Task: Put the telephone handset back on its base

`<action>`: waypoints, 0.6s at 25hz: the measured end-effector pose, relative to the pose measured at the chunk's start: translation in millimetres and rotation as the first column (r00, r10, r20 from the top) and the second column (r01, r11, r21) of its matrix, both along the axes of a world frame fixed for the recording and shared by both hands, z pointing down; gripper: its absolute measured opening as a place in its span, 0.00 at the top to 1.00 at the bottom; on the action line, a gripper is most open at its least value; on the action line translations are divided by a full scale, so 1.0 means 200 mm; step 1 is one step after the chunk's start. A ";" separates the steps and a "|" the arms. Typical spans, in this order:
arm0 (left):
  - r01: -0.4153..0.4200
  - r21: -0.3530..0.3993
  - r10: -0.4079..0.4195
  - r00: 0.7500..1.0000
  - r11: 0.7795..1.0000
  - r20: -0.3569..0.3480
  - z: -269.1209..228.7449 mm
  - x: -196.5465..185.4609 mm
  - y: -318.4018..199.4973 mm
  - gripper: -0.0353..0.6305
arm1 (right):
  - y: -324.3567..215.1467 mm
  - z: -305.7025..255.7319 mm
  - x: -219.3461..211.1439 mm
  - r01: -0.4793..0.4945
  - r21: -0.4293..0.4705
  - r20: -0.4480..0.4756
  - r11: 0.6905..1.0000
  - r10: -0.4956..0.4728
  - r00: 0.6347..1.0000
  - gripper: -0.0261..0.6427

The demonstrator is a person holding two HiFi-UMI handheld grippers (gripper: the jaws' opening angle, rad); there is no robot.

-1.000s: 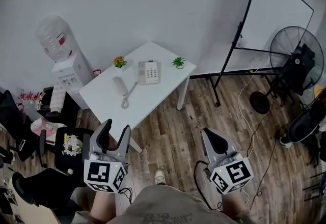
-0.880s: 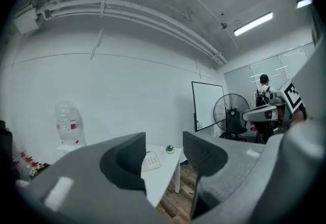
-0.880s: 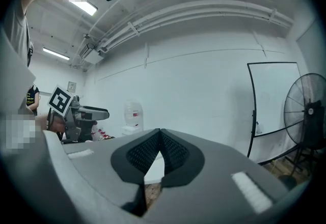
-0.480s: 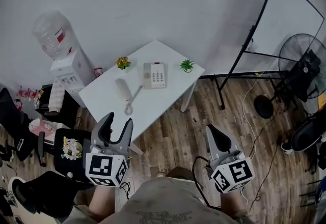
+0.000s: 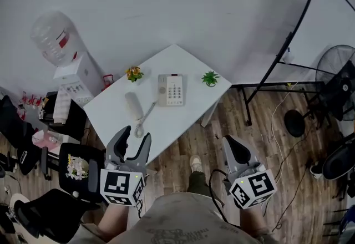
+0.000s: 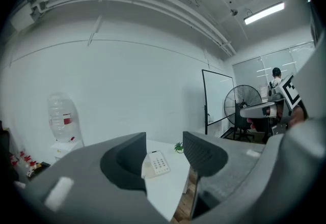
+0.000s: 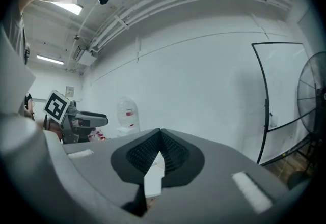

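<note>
Telephone handset (image 5: 133, 105) lies beside its base (image 5: 171, 90); left gripper (image 5: 135, 134) fingers spread, right gripper (image 5: 233, 147) fingers clenched.

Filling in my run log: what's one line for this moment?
white telephone handset: off cradle, on white table beside white keypad base | left gripper: open, empty | right gripper: shut, empty

Office: whiteboard (image 5: 327, 21), water dispenser (image 5: 66, 65), desk phone (image 5: 173, 90), office chairs (image 5: 69, 121), wood floor.
</note>
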State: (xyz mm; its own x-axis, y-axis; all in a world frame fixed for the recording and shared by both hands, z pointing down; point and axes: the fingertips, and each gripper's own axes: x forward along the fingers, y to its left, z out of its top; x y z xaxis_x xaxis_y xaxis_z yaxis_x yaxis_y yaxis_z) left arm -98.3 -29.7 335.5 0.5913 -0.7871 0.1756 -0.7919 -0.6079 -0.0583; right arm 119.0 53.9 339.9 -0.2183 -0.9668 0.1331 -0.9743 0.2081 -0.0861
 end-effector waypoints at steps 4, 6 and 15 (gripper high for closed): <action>0.038 -0.022 -0.038 0.999 0.999 0.001 0.05 0.14 -0.26 0.62 | -0.33 0.02 0.15 0.040 -0.010 0.000 0.999 -0.040 0.999 0.92; 0.058 -0.035 -0.058 0.998 0.998 0.002 0.06 0.22 -0.40 0.62 | -0.50 0.03 0.23 0.061 -0.017 -0.009 0.998 -0.061 0.998 0.92; 0.189 -0.072 -0.185 0.981 0.979 0.058 0.10 0.47 -0.94 0.62 | -1.19 0.08 0.50 0.197 -0.061 0.004 0.978 -0.198 0.980 0.92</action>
State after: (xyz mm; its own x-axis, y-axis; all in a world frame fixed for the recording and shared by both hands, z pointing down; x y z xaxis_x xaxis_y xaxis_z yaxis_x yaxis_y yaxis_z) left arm -3.5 -218.4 355.0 0.4240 -0.8659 0.2656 -0.8891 -0.4538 -0.0601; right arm 218.7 -184.8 356.8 -0.4037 -0.8947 0.1911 -0.9147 0.3908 -0.1028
